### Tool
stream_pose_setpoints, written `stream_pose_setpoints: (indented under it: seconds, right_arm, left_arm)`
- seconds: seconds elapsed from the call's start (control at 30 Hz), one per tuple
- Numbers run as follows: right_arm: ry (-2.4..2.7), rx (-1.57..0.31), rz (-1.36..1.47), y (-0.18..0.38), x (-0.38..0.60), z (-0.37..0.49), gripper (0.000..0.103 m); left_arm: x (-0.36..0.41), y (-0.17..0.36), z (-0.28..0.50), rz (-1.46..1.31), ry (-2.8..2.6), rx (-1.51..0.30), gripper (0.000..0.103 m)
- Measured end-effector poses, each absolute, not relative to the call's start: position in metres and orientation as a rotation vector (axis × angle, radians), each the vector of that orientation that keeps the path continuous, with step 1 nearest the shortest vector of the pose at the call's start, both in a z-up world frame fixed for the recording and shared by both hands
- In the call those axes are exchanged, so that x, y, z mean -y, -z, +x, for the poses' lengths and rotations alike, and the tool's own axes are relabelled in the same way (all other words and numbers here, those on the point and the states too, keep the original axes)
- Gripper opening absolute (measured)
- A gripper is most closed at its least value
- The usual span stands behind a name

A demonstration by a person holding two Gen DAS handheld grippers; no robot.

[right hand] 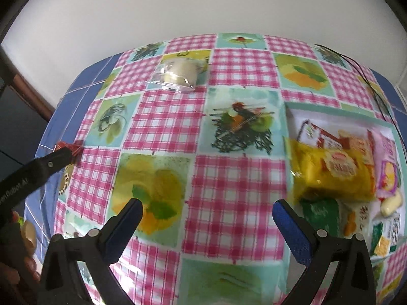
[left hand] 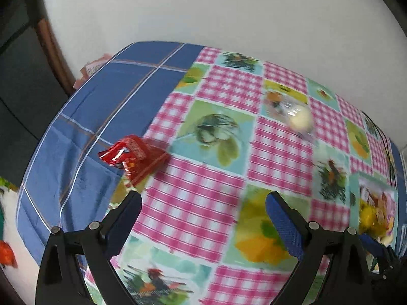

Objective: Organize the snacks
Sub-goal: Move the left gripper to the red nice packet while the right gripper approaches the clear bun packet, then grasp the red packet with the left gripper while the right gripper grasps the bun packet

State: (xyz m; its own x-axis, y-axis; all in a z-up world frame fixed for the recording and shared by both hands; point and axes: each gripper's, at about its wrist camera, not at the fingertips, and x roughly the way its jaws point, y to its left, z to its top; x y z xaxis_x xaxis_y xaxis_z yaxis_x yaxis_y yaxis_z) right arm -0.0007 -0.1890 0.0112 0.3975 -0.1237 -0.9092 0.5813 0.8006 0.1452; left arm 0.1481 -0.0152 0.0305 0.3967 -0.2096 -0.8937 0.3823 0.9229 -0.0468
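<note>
From the left wrist view, our left tool [left hand: 203,203] hangs open and empty over the tabletop [left hand: 208,178]. A red snack packet [left hand: 133,156] lies crumpled just ahead of its left finger, at the edge of the blue cloth [left hand: 101,106]. We judge a shallow pinch could slip off the glossy foil.

From the right wrist view, our right tool [right hand: 207,211] is also spread wide, holding nothing. A clear-wrapped pale bun [right hand: 179,75] sits far across, well apart from the tray [right hand: 330,117] heaped with packets; adding more may spill them.
</note>
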Motion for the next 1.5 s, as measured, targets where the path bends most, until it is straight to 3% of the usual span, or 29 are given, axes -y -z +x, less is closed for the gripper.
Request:
stream_pose_setpoints:
  seconds: [0.4, 0.83, 1.0, 1.07, 1.23, 1.3, 1.4, 1.5]
  right_arm:
    - [0.403, -1.028, 0.535, -0.007, 0.207, 0.053, 0.103]
    - [0.404, -1.022, 0.664, 0.002, 0.261, 0.136, 0.103]
    - [0.430, -1.032, 0.689, 0.011, 0.283, 0.162, 0.103]
    - [0.447, -1.047, 0.680, 0.016, 0.288, 0.170, 0.103]
    - [0.445, -1.051, 0.692, 0.023, 0.295, 0.178, 0.091]
    - [0.427, -1.051, 0.713, 0.024, 0.295, 0.178, 0.080]
    - [0.410, -1.052, 0.711, 0.020, 0.290, 0.177, 0.062]
    - [0.409, -1.072, 0.686, 0.019, 0.282, 0.171, 0.058]
  left_arm:
    - [-0.044, 0.002, 0.220, -0.079, 0.323, -1.167, 0.098]
    - [-0.032, 0.030, 0.261, -0.116, 0.396, -1.190, 0.096]
    - [-0.013, 0.030, 0.267, -0.054, 0.423, -1.179, 0.077]
    - [-0.011, 0.032, 0.267, -0.040, 0.426, -1.183, 0.074]
    - [-0.006, 0.039, 0.266, 0.000, 0.427, -1.197, 0.059]
    - [-0.006, 0.043, 0.265, 0.012, 0.418, -1.205, 0.055]
    - [-0.006, 0.042, 0.261, 0.023, 0.414, -1.206, 0.055]
    - [-0.007, 0.039, 0.255, 0.028, 0.403, -1.206, 0.053]
